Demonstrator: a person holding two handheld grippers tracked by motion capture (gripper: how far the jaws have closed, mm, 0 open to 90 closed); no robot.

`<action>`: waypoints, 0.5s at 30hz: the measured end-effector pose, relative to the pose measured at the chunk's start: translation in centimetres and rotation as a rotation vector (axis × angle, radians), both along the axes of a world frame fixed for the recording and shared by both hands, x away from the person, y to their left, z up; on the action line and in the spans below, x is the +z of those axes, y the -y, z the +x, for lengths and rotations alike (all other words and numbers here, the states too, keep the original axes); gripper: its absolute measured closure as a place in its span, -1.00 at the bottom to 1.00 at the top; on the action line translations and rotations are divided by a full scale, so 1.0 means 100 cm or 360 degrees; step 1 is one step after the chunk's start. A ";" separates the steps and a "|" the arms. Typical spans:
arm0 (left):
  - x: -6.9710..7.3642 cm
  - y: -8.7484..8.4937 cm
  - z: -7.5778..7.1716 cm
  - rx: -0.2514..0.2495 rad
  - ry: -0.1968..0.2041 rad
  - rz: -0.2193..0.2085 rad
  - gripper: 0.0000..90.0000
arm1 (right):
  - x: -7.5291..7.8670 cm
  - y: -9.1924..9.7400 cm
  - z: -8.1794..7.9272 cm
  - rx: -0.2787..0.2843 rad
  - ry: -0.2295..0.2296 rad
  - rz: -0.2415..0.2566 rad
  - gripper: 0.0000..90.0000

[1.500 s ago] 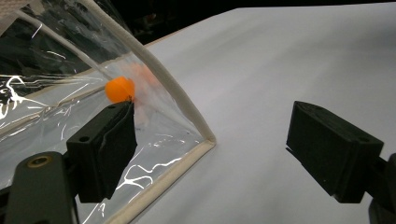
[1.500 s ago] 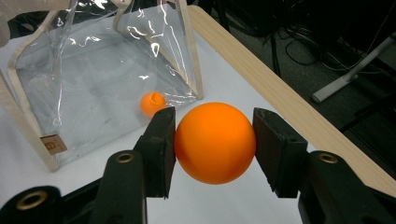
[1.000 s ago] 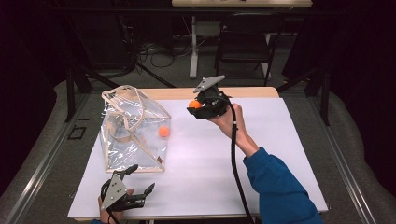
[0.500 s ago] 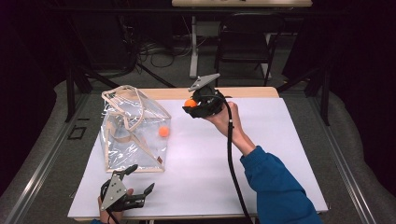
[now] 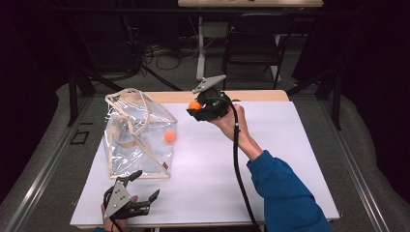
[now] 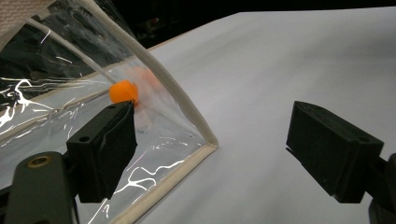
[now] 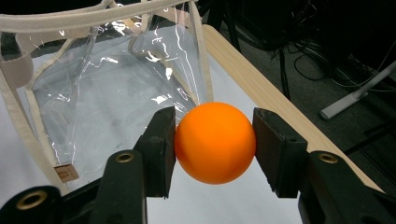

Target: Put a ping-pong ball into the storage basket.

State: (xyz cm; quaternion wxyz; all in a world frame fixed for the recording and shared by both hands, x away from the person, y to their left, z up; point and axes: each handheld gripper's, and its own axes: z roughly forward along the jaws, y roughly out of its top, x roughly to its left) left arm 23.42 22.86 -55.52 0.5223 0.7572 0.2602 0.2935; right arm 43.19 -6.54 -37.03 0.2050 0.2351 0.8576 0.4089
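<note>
the right gripper (image 5: 197,107) is clamped on a smooth round orange ball (image 7: 215,142), one black pad pressed to each side of it across its widest part, which looks like a centred hold that should keep a slick sphere from squirting out. in the high view the ball (image 5: 194,105) is carried in the air above the far part of the white tabletop (image 5: 290,159), just to the right of the clear plastic bag with cream fabric trim and straps (image 5: 138,137), and the gripper points toward the bag's open top, so the likely aim is to drop the ball in. a second orange ball (image 5: 169,136) already lies inside the bag against its right-hand wall, seen through the plastic. the bag stands upright with its mouth gaping, which leaves room to enter from above. the left gripper (image 5: 140,193) rests low at the near edge of the tabletop beside the bag's near corner, its jaws spread wide with nothing between them, seemingly ready to steady the bag. the held ball is matte, evenly coloured and unmarked, with no seam that can be made out.
</note>
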 end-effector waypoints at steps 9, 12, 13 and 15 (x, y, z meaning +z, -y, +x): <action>0.000 0.000 0.000 -0.0002 0.0004 -0.0002 -0.65 | 0.002 -0.005 0.002 0.0008 0.0009 0.0023 0.13; 0.000 0.000 0.000 -0.0002 0.0004 -0.0001 -0.65 | 0.002 -0.007 0.003 0.0010 0.0011 0.0024 0.13; 0.000 0.000 0.000 -0.0002 0.0004 -0.0001 -0.65 | 0.002 -0.008 0.003 0.0013 0.0013 0.0023 0.13; 0.000 0.000 0.000 -0.0002 0.0005 -0.0001 -0.65 | 0.002 -0.010 0.003 0.0018 0.0014 0.0026 0.13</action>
